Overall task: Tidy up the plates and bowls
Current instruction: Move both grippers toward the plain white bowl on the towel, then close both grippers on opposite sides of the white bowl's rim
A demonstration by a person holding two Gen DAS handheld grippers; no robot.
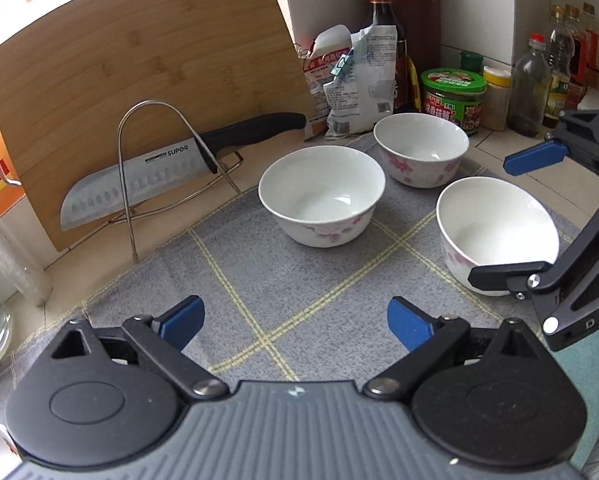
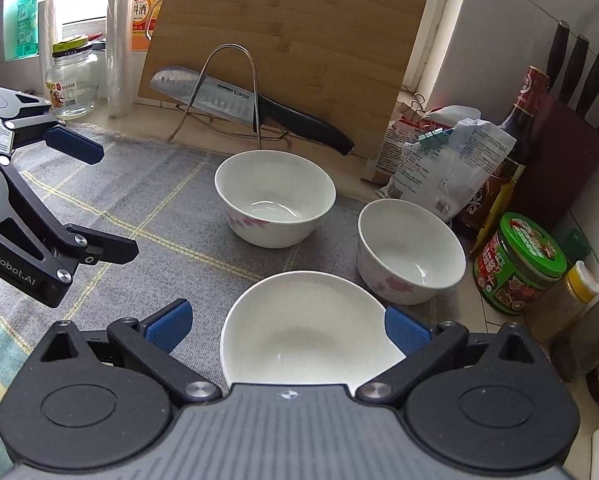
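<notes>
Left gripper (image 1: 295,322) gapes over bare cloth (image 1: 259,280); right gripper (image 2: 287,326) straddles the near bowl (image 2: 307,328), jaws apart, seemingly untouching, poised for stacking.

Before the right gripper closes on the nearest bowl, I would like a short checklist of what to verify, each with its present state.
1. Right gripper jaws open wide enough: ok; the blue pads stand on either side of the nearest bowl.
2. Pads already pressing on the rim: cannot tell at the right pad; the left pad is clearly apart.
3. Nearest bowl empty: ok.
4. Left gripper clear of the bowls: ok; it is open over the grey cloth, holding nothing.
5. The other two bowls, the right bowl and the far bowl, apart from the nearest one: ok.
6. Knife out of the way: ok; it rests on the wire rack by the cutting board.
</notes>
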